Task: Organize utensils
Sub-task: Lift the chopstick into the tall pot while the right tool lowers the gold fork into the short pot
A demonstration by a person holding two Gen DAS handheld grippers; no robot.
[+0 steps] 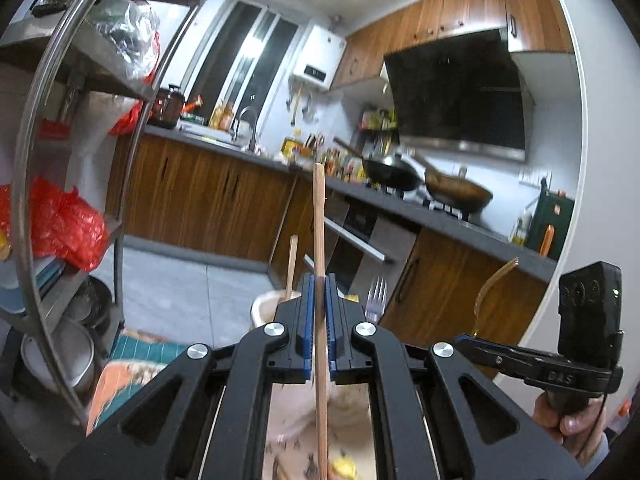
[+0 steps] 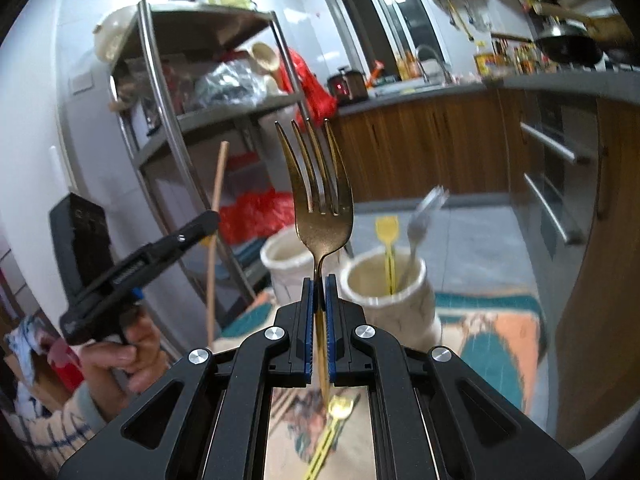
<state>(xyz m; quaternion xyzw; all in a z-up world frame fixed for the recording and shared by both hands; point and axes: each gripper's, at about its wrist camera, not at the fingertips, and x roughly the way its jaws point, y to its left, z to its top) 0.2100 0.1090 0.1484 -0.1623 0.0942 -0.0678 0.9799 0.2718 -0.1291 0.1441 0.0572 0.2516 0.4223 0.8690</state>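
With each tool clenched on one utensil, both are held above the mat for sorting.
The left gripper [image 1: 319, 312] clamps a thin wooden chopstick [image 1: 319, 216] upright; the right gripper [image 2: 319, 312] pinches a gold metal fork [image 2: 320, 208] by its neck, tines up, probably so handles drop first into the white ceramic holders [image 2: 384, 292] just beyond.
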